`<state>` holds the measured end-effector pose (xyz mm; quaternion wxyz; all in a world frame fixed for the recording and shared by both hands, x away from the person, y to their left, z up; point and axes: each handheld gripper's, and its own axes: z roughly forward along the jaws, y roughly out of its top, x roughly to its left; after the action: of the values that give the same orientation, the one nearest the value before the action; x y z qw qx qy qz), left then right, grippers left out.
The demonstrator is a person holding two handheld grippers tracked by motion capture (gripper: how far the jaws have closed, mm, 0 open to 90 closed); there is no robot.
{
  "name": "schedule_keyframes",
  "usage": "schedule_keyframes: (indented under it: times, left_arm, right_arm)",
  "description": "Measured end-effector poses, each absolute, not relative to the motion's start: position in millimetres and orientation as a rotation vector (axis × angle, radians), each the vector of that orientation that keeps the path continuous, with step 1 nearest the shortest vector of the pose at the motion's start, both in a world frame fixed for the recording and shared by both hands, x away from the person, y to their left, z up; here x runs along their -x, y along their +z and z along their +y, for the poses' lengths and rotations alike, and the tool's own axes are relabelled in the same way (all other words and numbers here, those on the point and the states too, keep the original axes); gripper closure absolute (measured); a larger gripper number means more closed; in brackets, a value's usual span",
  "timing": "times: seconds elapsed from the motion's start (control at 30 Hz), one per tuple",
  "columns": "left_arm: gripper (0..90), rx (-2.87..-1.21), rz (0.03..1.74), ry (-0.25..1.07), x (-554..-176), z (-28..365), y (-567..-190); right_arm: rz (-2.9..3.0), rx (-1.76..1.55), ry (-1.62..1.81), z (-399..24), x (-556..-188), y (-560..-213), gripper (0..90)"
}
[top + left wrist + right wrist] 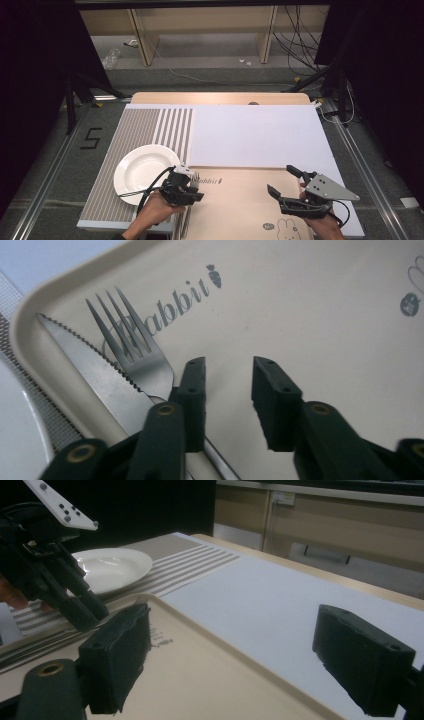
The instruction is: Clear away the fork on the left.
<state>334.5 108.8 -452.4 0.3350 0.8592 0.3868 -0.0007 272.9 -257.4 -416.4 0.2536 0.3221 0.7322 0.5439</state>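
On the beige tray (310, 300) my left gripper (227, 390), jaws parted and empty, hovers by the fork (132, 347) lying over the knife (95, 375); I judge it thin, stiff, slippery, best pinched mid-handle.

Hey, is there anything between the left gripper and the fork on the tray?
Nothing visible does. The left gripper hangs over the beige tray with its jaws apart and empty. The fork lies just beside one jaw, resting against the knife at the tray's edge.
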Motion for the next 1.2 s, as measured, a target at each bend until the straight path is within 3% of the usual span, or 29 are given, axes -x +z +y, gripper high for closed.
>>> schedule_keyframes:
  times: [0.17,0.53,1.2]
  left_arm:
    - [42.7,-2.191,1.007,-0.013,-336.7,113.1,-446.0]
    - [27.6,-2.088,0.978,0.001,-337.0,125.2,-430.8]
    - [21.2,-1.871,1.024,0.042,-340.6,155.8,-413.0]
  right_arm:
    - [1.989,-0.874,1.478,-257.5,-272.8,-416.3,16.3]
    - [1.987,-0.872,1.480,-257.6,-272.7,-416.1,16.3]
    - [1.975,-0.879,1.490,-258.5,-272.9,-416.1,16.1]
